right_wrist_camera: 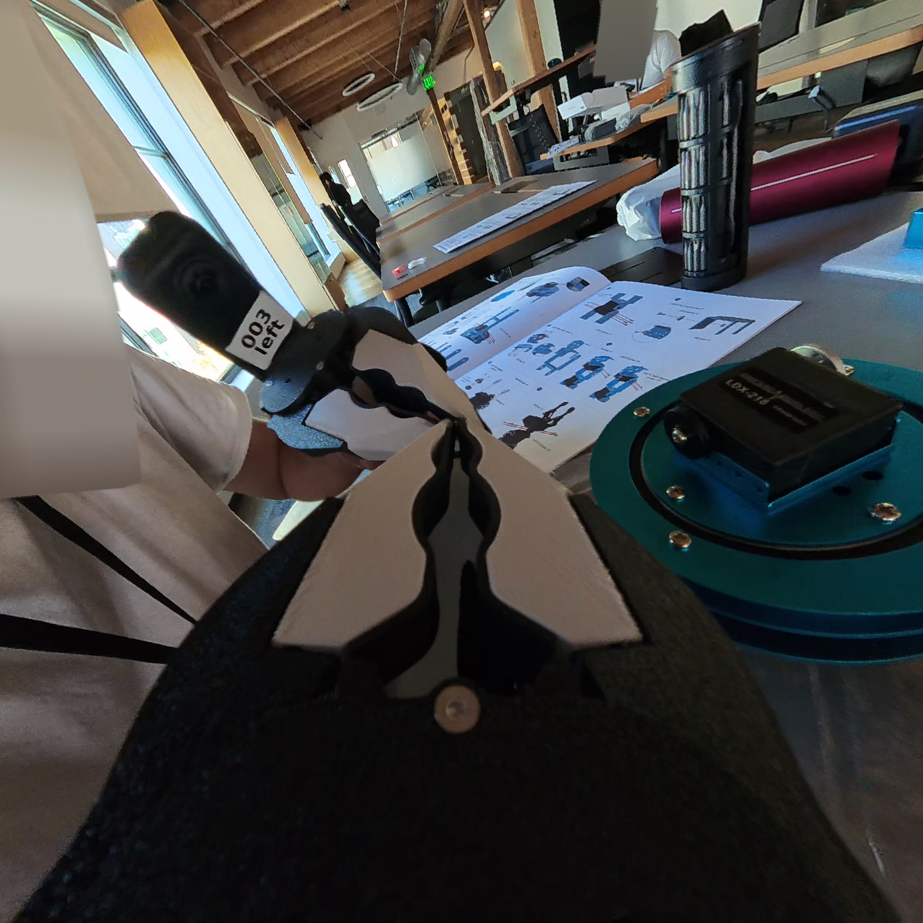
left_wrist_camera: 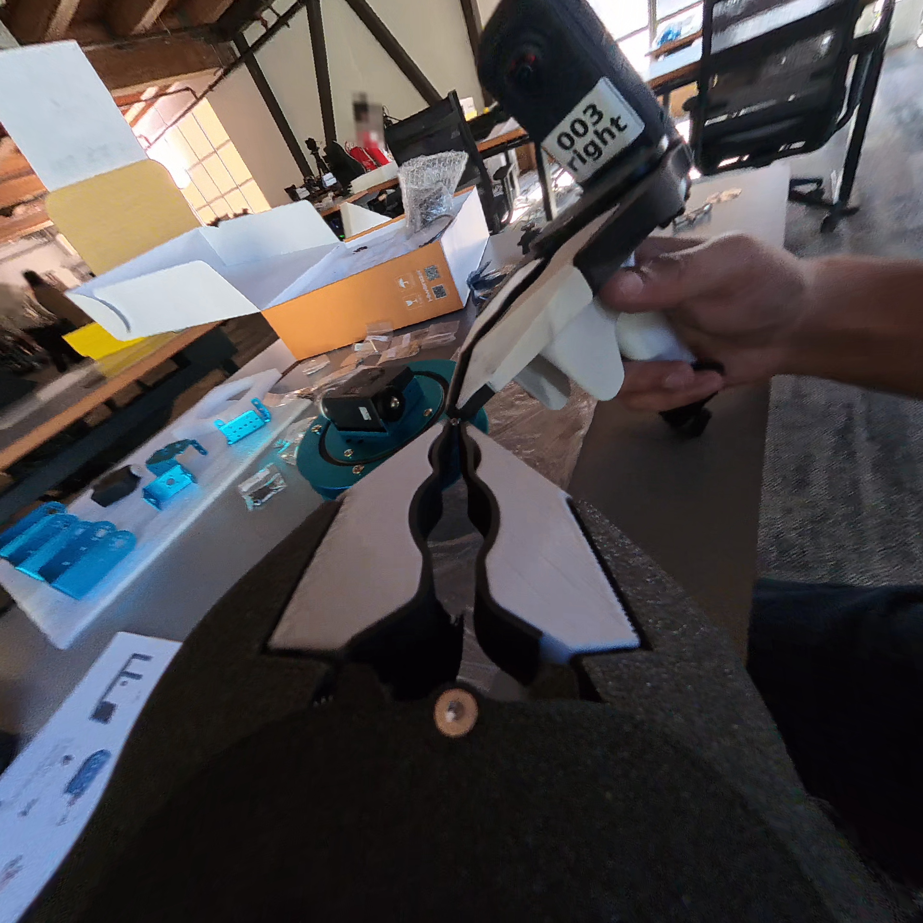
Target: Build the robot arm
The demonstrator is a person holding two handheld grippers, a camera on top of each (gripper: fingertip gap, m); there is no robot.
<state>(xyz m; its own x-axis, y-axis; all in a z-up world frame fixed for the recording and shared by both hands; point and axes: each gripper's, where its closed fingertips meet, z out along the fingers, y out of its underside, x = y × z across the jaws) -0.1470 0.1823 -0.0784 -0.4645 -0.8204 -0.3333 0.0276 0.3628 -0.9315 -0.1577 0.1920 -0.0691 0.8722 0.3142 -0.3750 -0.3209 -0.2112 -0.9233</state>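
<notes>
Meeting tip to tip above the bench [left_wrist_camera: 664, 499], the left gripper [left_wrist_camera: 453, 424] and the right gripper [right_wrist_camera: 453, 424] each have their jaws drawn together at the tips, with something tiny and metallic between them that is too small to identify. Just beyond the tips sits a teal round base [right_wrist_camera: 749, 574], rimmed with brass-coloured screws and carrying a black servo block [right_wrist_camera: 794, 399] in a blue bracket. An open instruction booklet [right_wrist_camera: 599, 339] lies flat beside the base, with a dark patterned tumbler [right_wrist_camera: 714, 165] upright behind it. Farther along the bench stands an open orange-and-white box [left_wrist_camera: 359, 304], and blue metal brackets [left_wrist_camera: 65, 549] rest on a white foam sheet [left_wrist_camera: 60, 624]. A bare hand [left_wrist_camera: 709, 319] grips the right gripper's white handle.
</notes>
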